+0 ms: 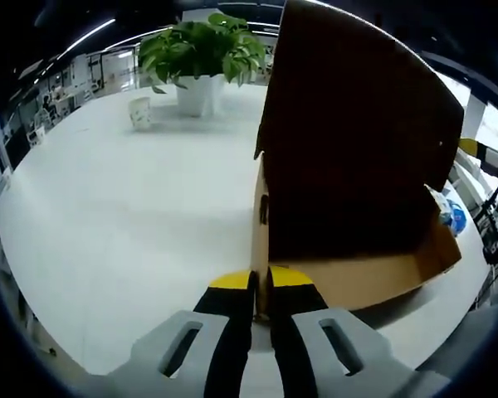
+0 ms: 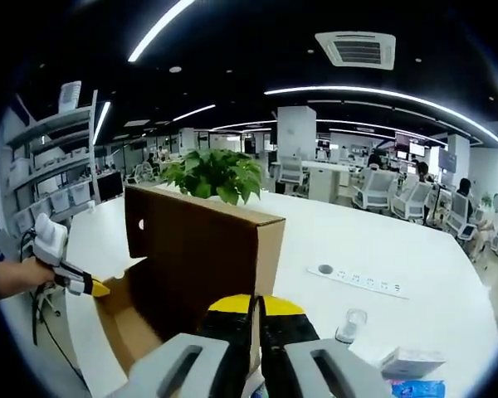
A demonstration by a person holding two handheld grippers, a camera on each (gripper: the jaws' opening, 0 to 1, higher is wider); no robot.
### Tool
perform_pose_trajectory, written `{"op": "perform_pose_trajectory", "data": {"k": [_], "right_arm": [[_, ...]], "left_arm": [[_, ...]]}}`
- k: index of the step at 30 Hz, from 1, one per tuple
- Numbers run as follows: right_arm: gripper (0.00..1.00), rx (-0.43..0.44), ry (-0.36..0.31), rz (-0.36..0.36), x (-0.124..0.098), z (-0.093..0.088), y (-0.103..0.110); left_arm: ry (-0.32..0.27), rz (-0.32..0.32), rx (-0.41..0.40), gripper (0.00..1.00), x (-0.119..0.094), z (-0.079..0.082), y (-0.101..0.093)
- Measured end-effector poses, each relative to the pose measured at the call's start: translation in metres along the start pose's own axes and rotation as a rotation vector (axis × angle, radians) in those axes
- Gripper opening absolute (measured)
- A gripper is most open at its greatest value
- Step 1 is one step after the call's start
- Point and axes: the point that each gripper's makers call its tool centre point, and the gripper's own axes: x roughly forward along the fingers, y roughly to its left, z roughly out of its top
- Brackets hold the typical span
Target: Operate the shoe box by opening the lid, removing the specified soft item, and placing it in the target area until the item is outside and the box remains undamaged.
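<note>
The cardboard shoe box (image 1: 349, 274) sits on the white tabletop (image 1: 124, 215) with its lid (image 1: 357, 124) raised upright, the dark inner face showing in the left gripper view. The left gripper (image 1: 261, 282) is clamped on the box's near wall, its yellow-tipped jaws pressed against the cardboard edge. In the right gripper view, the right gripper (image 2: 257, 305) is closed on the edge of the lid's brown outer panel (image 2: 203, 249), and the left gripper (image 2: 95, 288) appears at the box's far side. A potted plant (image 1: 201, 51) and a paper cup (image 1: 140, 112) stand farther back.
</note>
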Motion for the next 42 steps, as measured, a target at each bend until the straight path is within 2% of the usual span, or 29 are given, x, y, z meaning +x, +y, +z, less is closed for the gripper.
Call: {"op": "perform_pose_trajectory", "data": {"k": [2, 3, 10, 27, 42], "right_arm": [[0.0, -0.002, -0.002, 0.0, -0.002, -0.001, 0.001], [0.0, -0.031, -0.002, 0.009, -0.003, -0.002, 0.003], [0.0, -0.043, 0.001, 0.009, -0.008, -0.004, 0.008], [0.0, -0.004, 0.008, 0.001, -0.018, -0.014, 0.015], [0.0, 0.002, 0.011, 0.0, -0.023, -0.021, 0.021]], "left_arm": [[-0.004, 0.0, 0.003, 0.04, 0.001, 0.0, 0.001], [-0.007, -0.001, 0.005, 0.04, 0.001, 0.001, 0.001], [-0.01, -0.005, 0.005, 0.05, 0.002, 0.001, 0.0], [-0.034, -0.019, 0.02, 0.06, 0.002, 0.004, -0.002], [-0.046, -0.025, 0.045, 0.11, -0.002, 0.008, -0.002]]}}
